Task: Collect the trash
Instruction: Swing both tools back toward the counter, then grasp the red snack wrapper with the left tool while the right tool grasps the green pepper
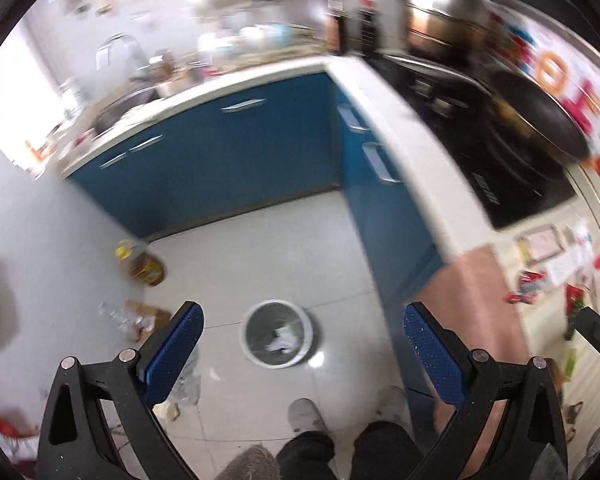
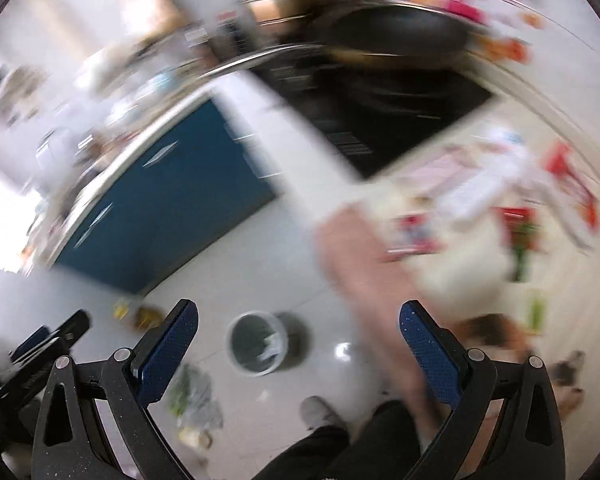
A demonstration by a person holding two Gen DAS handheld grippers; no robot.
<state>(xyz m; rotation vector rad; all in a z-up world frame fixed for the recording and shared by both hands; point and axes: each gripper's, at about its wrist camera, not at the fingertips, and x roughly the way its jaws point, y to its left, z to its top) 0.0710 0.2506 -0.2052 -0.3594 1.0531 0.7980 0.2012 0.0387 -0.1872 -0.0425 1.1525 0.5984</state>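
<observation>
A round grey trash bin (image 1: 278, 333) stands on the white tiled floor with crumpled white paper (image 1: 285, 340) inside. It also shows in the right wrist view (image 2: 257, 342). My left gripper (image 1: 302, 354) is open and empty, high above the bin. My right gripper (image 2: 298, 350) is open and empty too, also high above the floor. Wrappers and packets (image 1: 540, 280) lie on the beige counter at the right; they show blurred in the right wrist view (image 2: 480, 204). Clear plastic litter (image 1: 188, 384) lies on the floor left of the bin.
Blue cabinets (image 1: 236, 152) under a white counter (image 1: 416, 140) form a corner. A black hob (image 1: 484, 152) carries a pan (image 1: 540, 116). A pink towel (image 1: 476, 304) hangs off the counter. An oil bottle (image 1: 140, 264) stands by the left wall. The person's legs and shoes (image 1: 306, 416) are below.
</observation>
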